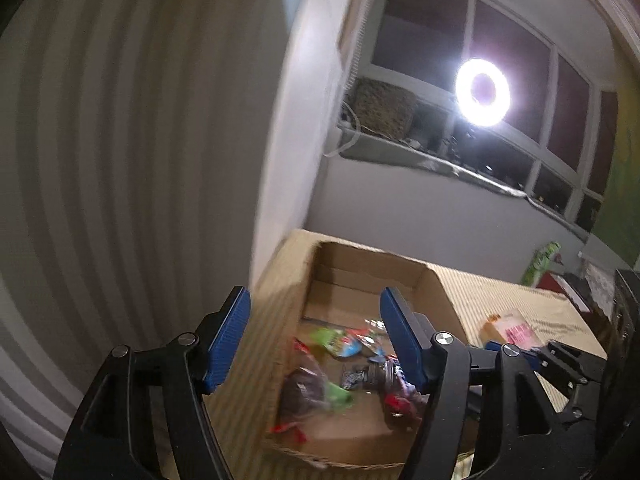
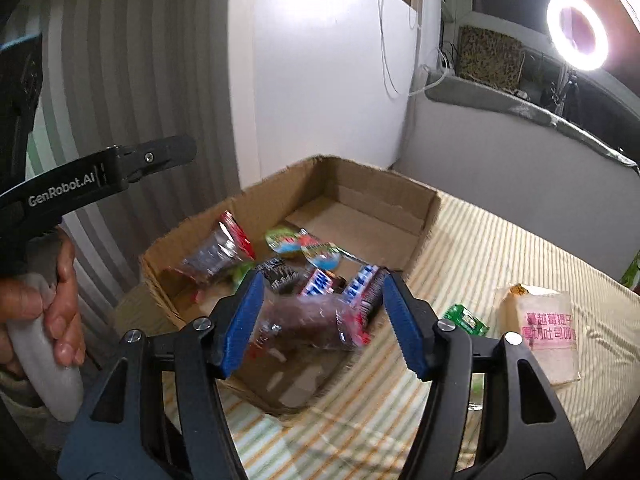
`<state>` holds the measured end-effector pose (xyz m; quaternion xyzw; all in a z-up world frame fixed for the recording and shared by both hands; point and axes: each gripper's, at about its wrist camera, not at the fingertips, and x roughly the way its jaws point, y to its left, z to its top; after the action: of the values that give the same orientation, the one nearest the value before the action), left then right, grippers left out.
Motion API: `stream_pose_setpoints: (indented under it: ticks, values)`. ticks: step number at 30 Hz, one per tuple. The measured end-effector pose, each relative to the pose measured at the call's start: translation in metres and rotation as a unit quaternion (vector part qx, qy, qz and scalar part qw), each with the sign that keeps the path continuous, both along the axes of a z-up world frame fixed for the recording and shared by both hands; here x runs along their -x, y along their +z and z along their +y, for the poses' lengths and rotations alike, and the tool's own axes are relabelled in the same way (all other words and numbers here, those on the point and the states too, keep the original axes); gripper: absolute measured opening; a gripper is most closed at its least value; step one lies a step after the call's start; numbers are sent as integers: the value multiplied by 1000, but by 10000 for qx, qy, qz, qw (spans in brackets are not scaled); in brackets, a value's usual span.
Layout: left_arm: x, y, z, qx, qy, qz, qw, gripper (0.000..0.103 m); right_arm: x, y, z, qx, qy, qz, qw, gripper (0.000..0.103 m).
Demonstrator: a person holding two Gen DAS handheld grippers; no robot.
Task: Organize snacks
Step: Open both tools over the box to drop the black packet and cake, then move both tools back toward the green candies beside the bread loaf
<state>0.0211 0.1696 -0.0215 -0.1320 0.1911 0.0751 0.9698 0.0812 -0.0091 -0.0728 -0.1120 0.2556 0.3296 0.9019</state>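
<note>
An open cardboard box [image 1: 372, 256] [image 2: 380, 176] sits on a striped cloth and holds several wrapped snacks [image 2: 288, 244]. My left gripper [image 1: 314, 320] hangs open over the box's left half; a dark, blurred packet [image 1: 308, 396] lies below it inside the box, clear of the pads. My right gripper [image 2: 324, 292] is over the box's near right corner. A brown packet with red ends [image 2: 308, 324] shows blurred between its jaws, with a gap to the right pad. A hand [image 2: 60, 300] grips the left gripper's handle.
On the cloth [image 2: 480, 248] right of the box lie a bread pack with a pink label [image 2: 540, 328] [image 1: 508, 328] and a small green packet [image 2: 466, 318]. A striped wall stands close on the left. A ring light [image 2: 578, 36] glares by the window sill.
</note>
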Motion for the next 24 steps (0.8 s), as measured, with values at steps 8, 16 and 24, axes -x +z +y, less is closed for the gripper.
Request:
stream_pose_setpoints:
  ticks: [8,16,24]
  values:
    - [18,9,6,-38,240,-67,9997,72,17,4,19,-198,373,-92,9991,65]
    - [13,14,-23,-351,110,39,9993,73,15,3,-17,-518,149,-65,9985,65]
    - [-11,15,-98,-713,-538,173,9959,74,6,-8,-119,-823,-829,63,9931,65]
